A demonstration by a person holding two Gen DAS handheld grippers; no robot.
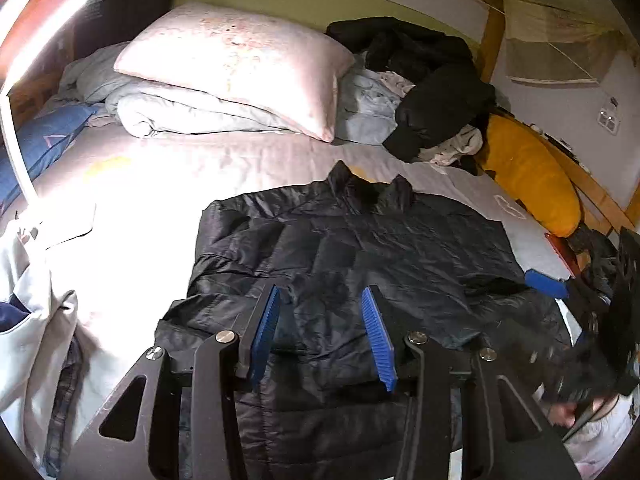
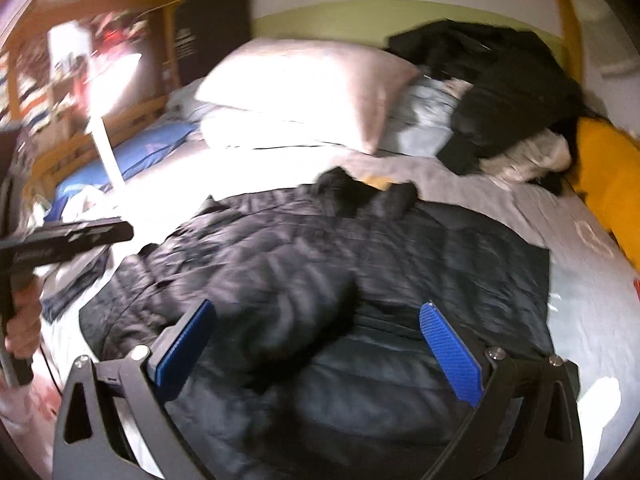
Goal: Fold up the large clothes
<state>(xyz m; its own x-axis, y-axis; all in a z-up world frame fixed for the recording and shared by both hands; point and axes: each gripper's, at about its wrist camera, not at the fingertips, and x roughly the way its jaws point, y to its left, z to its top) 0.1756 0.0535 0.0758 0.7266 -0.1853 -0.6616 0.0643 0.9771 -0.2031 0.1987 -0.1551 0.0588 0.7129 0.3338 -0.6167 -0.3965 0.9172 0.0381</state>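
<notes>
A: Starting at the left of the left wrist view, what is there?

B: A bright white lamp [image 1: 16, 148] glares over the bed [image 1: 160, 184], washing out the sheet below it. A pale garment [image 1: 32, 312] is bunched at the near left edge, and a blue cushion [image 1: 44, 140] lies beyond it.

A: And toward the middle?

B: A pink pillow [image 1: 240, 68] rests on a folded light quilt [image 1: 180, 112] at the head of the bed. In front of it the black puffer jacket [image 1: 360, 248] lies spread flat on the sheet, collar pointing toward the pillow.

A: How does the left gripper [image 1: 324, 296] stand?

B: Its 2 blue pads are parted over the near part of the jacket, with nothing pinched between them.

A: Further right?

B: A heap of dark clothes [image 1: 428, 80] sits beside the pillow, then a yellow cushion [image 1: 528, 176] against the wooden bed frame [image 1: 492, 40]. At the far right edge the right gripper [image 1: 548, 284] shows 1 blue pad — the rest is blurred.

A: What does the right wrist view add?

B: At its left a hand [image 2: 24, 320] grips the black handle of the left gripper. The right gripper [image 2: 316, 320] is spread wide above the jacket's lower half — its pads hold nothing. The picture is smeared, so whether the pads touch the fabric cannot be told.
</notes>
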